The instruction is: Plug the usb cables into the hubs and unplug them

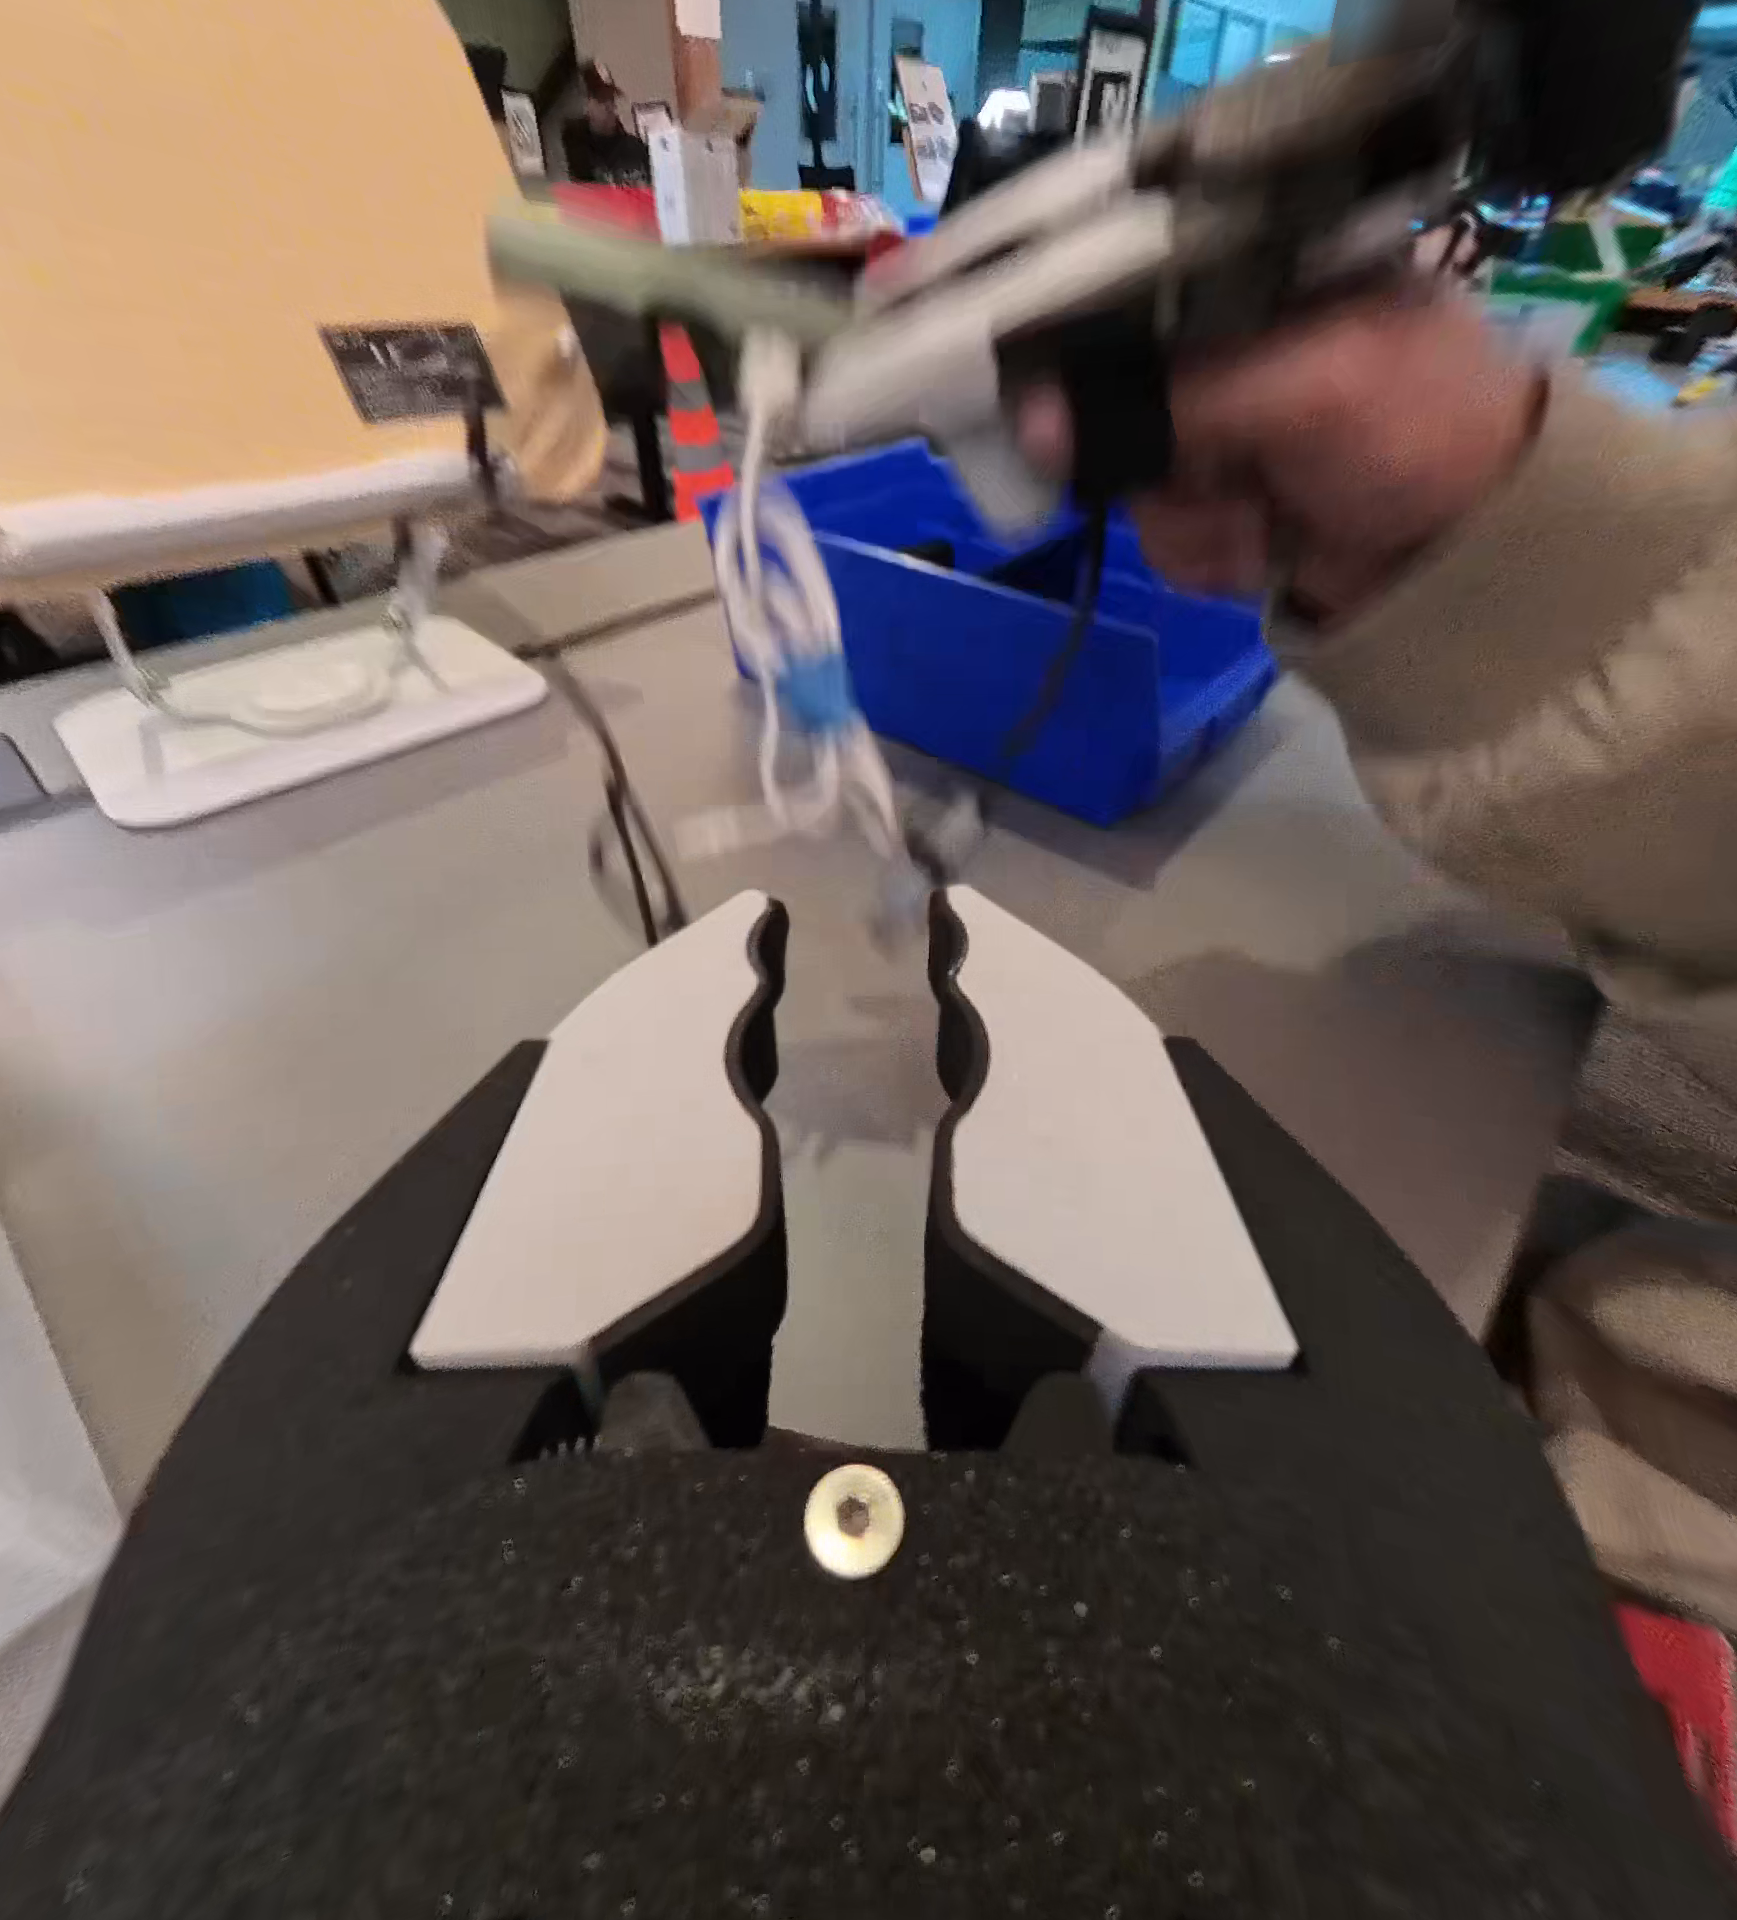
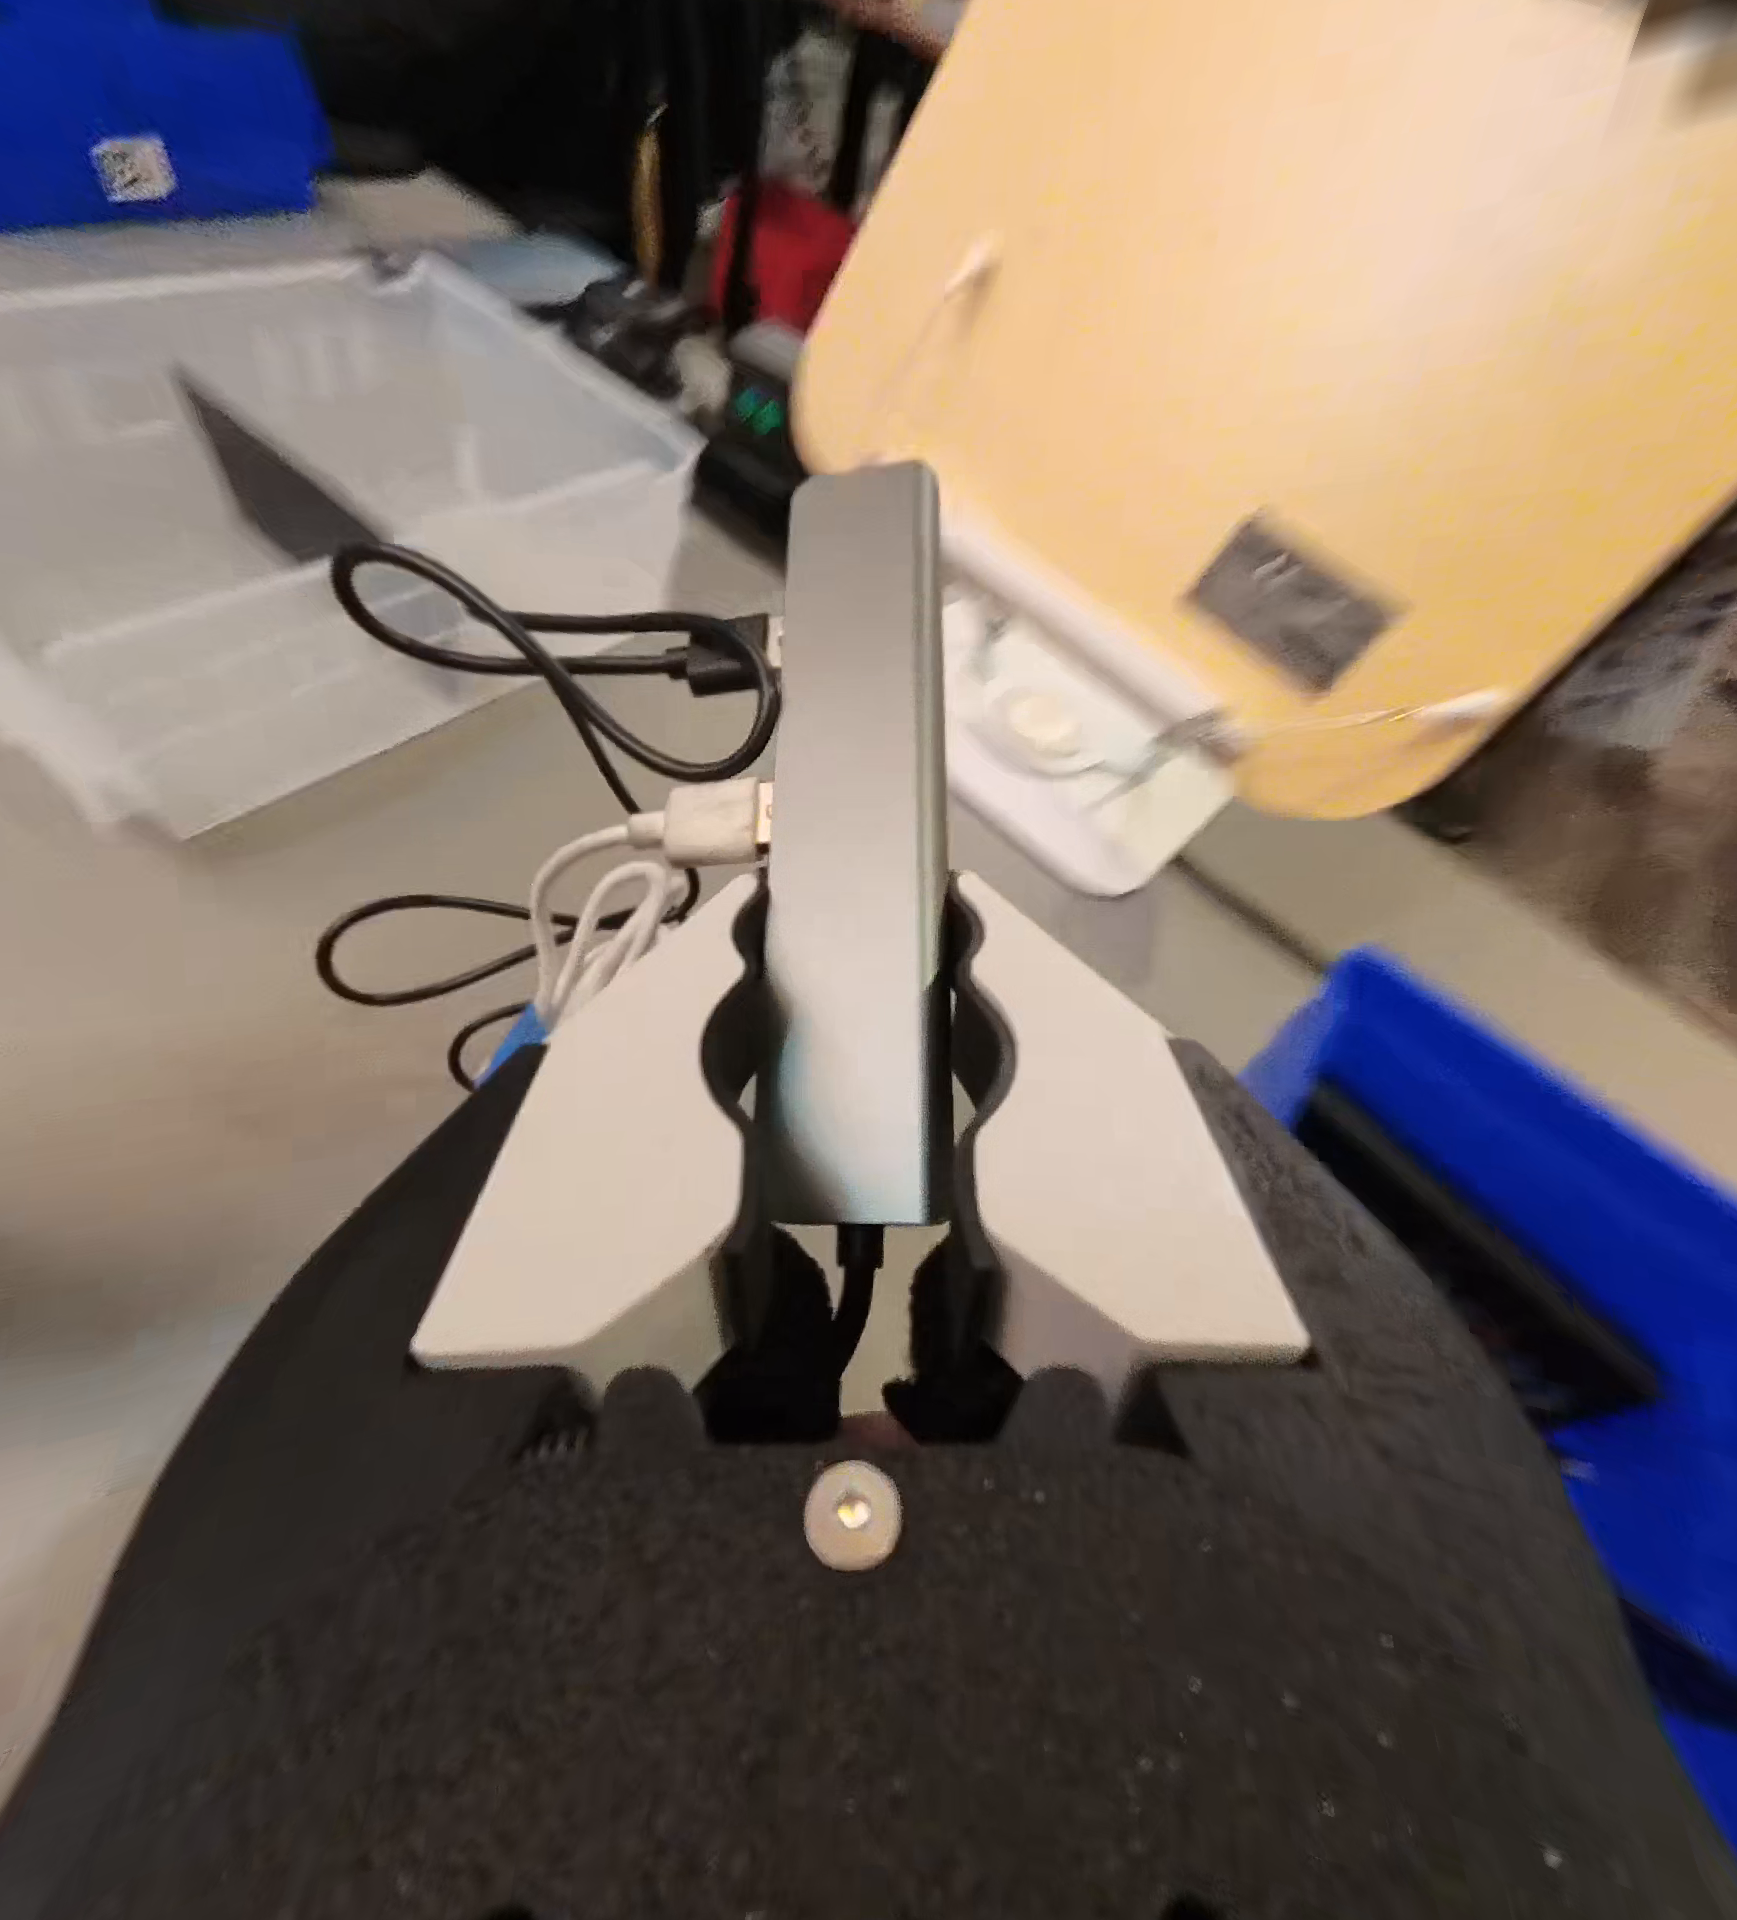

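Observation:
My right gripper is shut on a slim grey usb hub, which stands out forward between the fingers. A black usb cable is plugged into the hub's upper left port. A white usb cable is plugged in just below it and hangs in loops. In the left wrist view, the blurred right gripper holds the hub high over the grey table. The white cable, bundled with a blue tie, dangles from it. My left gripper is open and empty, low over the table, just below the dangling cable end.
A blue bin stands at the back right, also in the right wrist view. A clear plastic bin sits to the left. A beige panel rests on a white stand. A person's sleeve fills the right side.

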{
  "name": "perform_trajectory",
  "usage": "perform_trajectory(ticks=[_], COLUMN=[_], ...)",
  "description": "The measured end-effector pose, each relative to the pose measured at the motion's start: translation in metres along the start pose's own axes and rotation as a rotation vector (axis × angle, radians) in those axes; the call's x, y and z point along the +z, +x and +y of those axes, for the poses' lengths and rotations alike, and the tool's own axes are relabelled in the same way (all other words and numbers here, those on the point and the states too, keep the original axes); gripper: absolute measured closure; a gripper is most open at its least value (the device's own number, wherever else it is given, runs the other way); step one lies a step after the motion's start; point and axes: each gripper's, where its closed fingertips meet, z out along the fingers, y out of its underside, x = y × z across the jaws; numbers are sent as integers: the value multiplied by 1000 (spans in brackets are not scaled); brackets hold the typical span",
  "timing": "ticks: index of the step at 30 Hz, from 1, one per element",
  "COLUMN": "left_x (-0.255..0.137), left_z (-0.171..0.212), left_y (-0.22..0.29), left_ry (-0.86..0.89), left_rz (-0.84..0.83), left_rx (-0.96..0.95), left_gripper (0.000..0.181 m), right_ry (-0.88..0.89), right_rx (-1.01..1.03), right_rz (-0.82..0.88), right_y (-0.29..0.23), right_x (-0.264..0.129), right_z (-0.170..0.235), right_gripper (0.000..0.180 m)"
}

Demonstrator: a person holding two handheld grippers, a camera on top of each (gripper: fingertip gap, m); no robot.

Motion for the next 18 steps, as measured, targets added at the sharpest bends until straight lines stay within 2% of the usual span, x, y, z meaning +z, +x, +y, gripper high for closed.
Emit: perform_trajectory(ticks=[4, 6, 8, 10, 12, 18], left_x=[-17, -22, -24, -24, -24, -20], left_z=[50, 55, 51, 48, 46, 51], left_y=[-6, -4, -7, -8, -7, -3], left_ry=[-105, -125, -106, -101, -97, -128], left_rz=[-16, 16, 3, 3, 11, 4], left_rx=[-95, -115, -106, -91, -79, -15], left_gripper=[158, 158, 158, 158, 158, 158], right_ry=[92, 121, 82, 37, 2, -138], right_rx=[-108, -203, -289, -364, -447, -611], right_rz=[215, 285, 392, 414, 360, 56], right_y=[104, 150, 199, 232, 249, 252], right_x=[-46, -69, -82, -80, -65, -8], right_z=[-58, -73, -70, -54, -26, 85], right_gripper=[149, 149, 149, 149, 149, 148])
